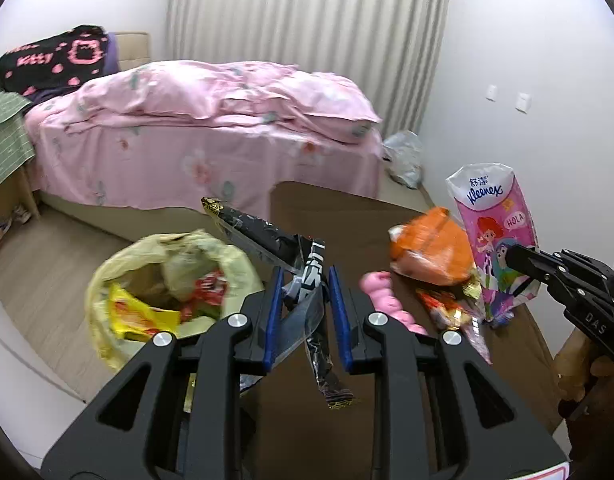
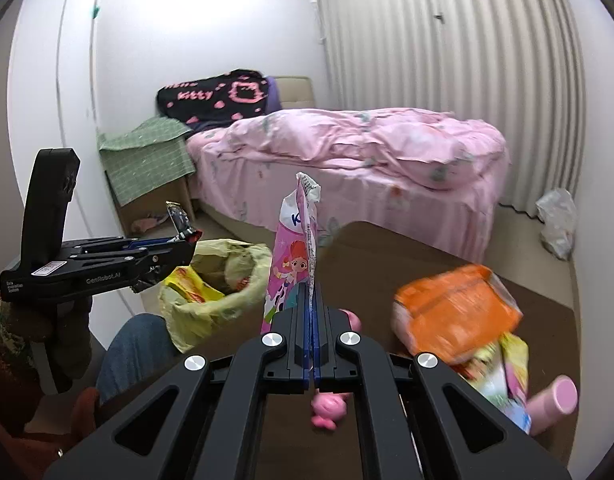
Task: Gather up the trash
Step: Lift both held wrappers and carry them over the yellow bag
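Fingers (image 1: 275, 296) of the left gripper (image 1: 305, 300) in the left wrist view sit narrow, clamped on a black crumpled wrapper (image 1: 307, 276) that sticks up to the far left and hangs down near the camera. Left of it, on the floor, a yellow trash bag (image 1: 107, 280) stands open with red and yellow packets inside. Brown table (image 1: 327, 208) runs ahead; on it to the right lie an orange packet (image 1: 431, 248), a pink toy (image 1: 383, 296) and blurred small wrappers (image 1: 447, 308). Far right, the right gripper (image 1: 519, 258) pinches a pink Kleenex tissue pack (image 1: 495, 232), upright, lifted. Pink bed (image 1: 211, 128) far behind. Right wrist view: right gripper (image 2: 312, 292) fingers fully together on the thin edge of the Kleenex tissue pack (image 2: 295, 240), which stands up ahead of them. Left gripper (image 2: 187, 240) at left, held by a hand (image 2: 31, 320), black crumpled wrapper (image 2: 179, 216) poking out of its tip, above and just left of the yellow trash bag (image 2: 215, 308). Orange packet (image 2: 455, 312) right on the table (image 2: 387, 248), pink toy (image 2: 327, 412) near, pink bottle (image 2: 555, 400) lying near right.
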`<state>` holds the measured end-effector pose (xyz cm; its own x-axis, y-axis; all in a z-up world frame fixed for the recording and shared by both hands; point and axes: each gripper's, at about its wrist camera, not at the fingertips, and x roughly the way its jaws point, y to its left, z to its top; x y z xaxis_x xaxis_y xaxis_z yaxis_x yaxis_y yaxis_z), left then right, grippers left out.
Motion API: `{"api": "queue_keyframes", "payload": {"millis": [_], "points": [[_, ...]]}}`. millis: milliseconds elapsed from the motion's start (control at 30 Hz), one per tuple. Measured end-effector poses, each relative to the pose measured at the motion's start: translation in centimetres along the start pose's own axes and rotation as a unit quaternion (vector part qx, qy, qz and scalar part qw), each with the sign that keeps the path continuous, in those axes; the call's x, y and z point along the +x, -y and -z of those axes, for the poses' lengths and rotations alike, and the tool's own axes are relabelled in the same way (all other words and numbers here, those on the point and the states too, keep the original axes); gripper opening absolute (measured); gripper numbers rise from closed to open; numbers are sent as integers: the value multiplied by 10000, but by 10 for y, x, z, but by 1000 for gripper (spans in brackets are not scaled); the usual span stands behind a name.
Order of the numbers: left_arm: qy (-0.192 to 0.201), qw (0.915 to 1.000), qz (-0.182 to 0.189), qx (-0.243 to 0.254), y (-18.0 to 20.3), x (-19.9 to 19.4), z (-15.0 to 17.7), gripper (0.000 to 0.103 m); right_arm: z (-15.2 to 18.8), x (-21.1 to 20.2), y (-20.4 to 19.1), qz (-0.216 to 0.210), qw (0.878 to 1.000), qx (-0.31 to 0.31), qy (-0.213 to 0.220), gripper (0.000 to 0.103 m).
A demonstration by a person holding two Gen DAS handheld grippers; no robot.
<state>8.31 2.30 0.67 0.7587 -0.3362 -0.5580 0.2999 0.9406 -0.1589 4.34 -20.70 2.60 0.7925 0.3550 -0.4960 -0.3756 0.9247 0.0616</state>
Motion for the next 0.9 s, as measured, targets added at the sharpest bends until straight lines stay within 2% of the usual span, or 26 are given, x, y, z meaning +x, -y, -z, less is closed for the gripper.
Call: {"api": "queue_keyframes", "payload": {"millis": [300, 467, 633, 900], "points": [[147, 9992, -206, -302, -53, 0, -3, 22, -25, 49, -39, -311, 9989, -313, -184, 3], [247, 9960, -378, -768, -95, 13, -5, 22, -34, 80, -50, -403, 9974, -479, -344, 3], [91, 9912, -435, -1248, -131, 36, 7, 22, -41, 120, -57, -608, 9952, -530, -546, 3], [-245, 9864, -386, -1577, -153, 74, 20, 22, -42, 199, -72, -965, 9889, -471, -1028, 3]]}}
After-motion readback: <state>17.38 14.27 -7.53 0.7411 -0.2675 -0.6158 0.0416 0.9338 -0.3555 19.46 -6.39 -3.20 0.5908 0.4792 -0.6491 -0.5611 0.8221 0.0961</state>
